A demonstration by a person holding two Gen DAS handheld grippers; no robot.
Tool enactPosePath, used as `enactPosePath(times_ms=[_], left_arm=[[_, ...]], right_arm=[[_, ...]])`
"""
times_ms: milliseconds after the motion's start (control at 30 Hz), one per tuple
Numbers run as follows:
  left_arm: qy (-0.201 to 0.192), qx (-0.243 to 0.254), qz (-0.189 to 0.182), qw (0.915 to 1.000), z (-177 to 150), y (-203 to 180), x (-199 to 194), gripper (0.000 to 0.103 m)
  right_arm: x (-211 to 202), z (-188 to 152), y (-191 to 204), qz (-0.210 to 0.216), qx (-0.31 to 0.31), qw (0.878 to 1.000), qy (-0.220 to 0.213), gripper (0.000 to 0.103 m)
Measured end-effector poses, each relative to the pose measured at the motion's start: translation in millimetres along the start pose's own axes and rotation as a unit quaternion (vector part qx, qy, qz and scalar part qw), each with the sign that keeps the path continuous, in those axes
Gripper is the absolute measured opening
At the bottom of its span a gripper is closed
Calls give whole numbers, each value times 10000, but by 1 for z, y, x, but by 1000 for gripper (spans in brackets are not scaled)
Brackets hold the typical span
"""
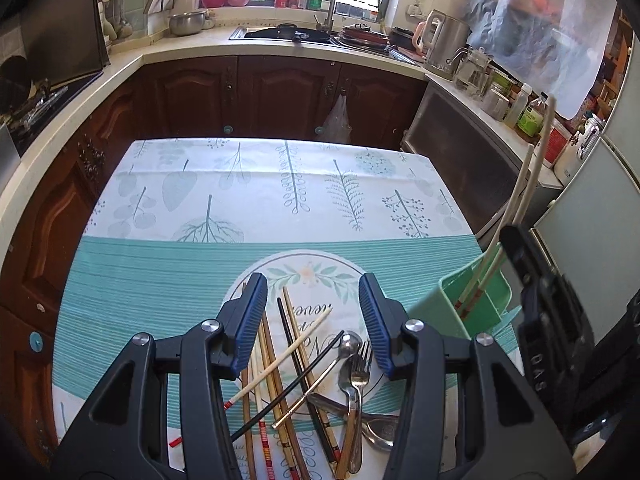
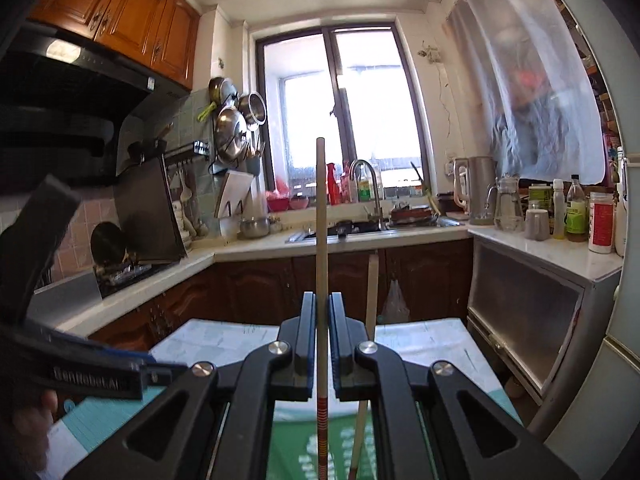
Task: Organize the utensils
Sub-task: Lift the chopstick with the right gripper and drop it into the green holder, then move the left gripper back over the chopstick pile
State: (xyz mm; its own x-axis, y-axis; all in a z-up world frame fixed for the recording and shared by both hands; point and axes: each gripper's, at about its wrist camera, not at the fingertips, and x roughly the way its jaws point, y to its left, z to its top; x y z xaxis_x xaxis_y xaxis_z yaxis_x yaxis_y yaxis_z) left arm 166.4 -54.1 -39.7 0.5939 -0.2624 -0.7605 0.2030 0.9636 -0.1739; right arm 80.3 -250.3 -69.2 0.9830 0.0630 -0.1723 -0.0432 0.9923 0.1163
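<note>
Now your right gripper (image 2: pixel 322 344) pinches 1 pale chopstick (image 2: pixel 320 220) upright above the green holder (image 1: pixel 460 304). Your left gripper (image 1: pixel 312 320) hangs open over the utensil pile (image 1: pixel 304 380) on the worktop (image 1: pixel 160 272).

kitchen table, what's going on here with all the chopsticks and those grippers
A person is sorting utensils with two handheld grippers. The right gripper is shut on a cream chopstick, held upright over the green holder, where another chopstick already stands. The left gripper hangs open above the pile of chopsticks, spoons and a fork on the tablecloth.
</note>
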Motion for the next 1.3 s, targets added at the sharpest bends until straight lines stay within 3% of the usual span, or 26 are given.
enactPosePath(times_ms=[133,200,267,333,567,700,867,1067,1300], left_arm=[[57,-15,-57,10000,-14,5,-3,45],[96,6,-96,9999,-21,5,-5,45],[103,33,-112,9999,-27,5,-7,45],[108,63,-140,9998,-34,4,-11,45],[247,212,-227,9992,-58,0,-14,45],[354,164,-254,9989,-67,3,-9,45],[449,89,-167,9988,-71,8,-3,45],[411,-32,-142,9990,-71,14,-5,45],[453,-38,-168,9988,-72,13,-4,45]], right_arm=[[-3,-18,0,-43,-76,9990,440,6],[-3,-22,0,35,-122,9971,745,12],[-6,-22,-1,41,-128,9952,970,28],[-11,-22,-3,6,-101,9946,1029,35],[-31,-27,-24,-148,223,9925,1191,41],[-32,-35,-37,55,392,9901,1347,43],[-32,-36,-45,273,217,9912,1279,56],[-25,-35,-65,1048,353,9830,1465,56],[-27,-43,-48,1076,-131,9791,1722,56]])
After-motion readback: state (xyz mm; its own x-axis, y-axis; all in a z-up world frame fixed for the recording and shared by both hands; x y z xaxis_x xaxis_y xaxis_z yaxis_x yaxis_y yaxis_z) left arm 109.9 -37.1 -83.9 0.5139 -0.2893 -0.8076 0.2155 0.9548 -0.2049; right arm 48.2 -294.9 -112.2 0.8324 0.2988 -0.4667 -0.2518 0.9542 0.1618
